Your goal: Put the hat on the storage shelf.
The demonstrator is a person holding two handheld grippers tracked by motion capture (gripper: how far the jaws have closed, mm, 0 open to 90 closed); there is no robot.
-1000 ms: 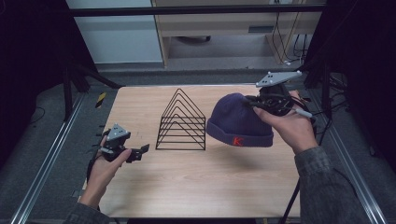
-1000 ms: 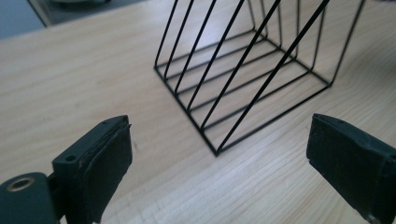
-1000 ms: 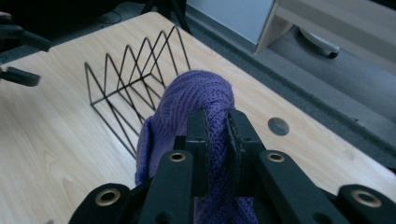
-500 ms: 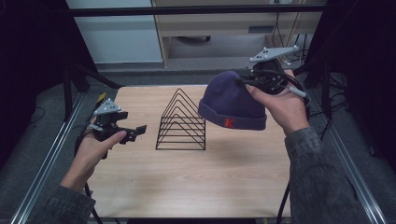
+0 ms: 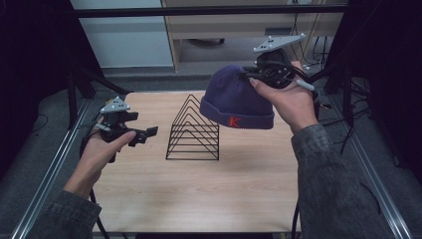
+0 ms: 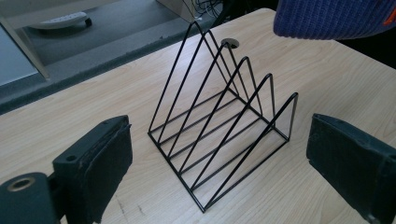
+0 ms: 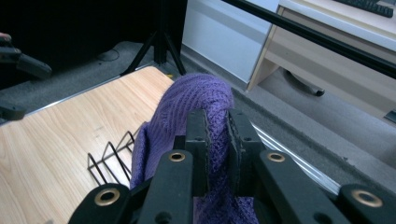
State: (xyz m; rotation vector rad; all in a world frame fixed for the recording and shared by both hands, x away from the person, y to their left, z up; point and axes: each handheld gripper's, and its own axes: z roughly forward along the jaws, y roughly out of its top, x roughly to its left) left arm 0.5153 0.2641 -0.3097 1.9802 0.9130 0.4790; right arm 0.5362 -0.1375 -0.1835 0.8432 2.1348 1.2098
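**So, beanie up in the air, wire rack sitting below it**

Nearest to the person, the wooden table [image 5: 209, 199] was bare along its front edge, with both sleeved forearms coming in from the bottom. On the left, the left hand [image 5: 102, 149] held the left gripper [image 5: 144, 134] just above the table's left side, pointing right toward the rack. Its jaws were spread wide apart with nothing between them; the left gripper view had the rack framed in that gap.

Mid-table sat the black wire rack [image 5: 194, 130], a row of upright triangle dividers on a rectangular base, standing flat on the wood and touching neither gripper.

Farther back and to the right, the right hand [image 5: 288, 102] held the right gripper [image 5: 254, 79] up high. Its jaws were pressed in on a fold of the purple knit beanie [image 5: 236, 99], pinching the fabric near the crown. The beanie hung clear of the table, above the rack's far right end, cuff down, with a small red letter on the cuff.
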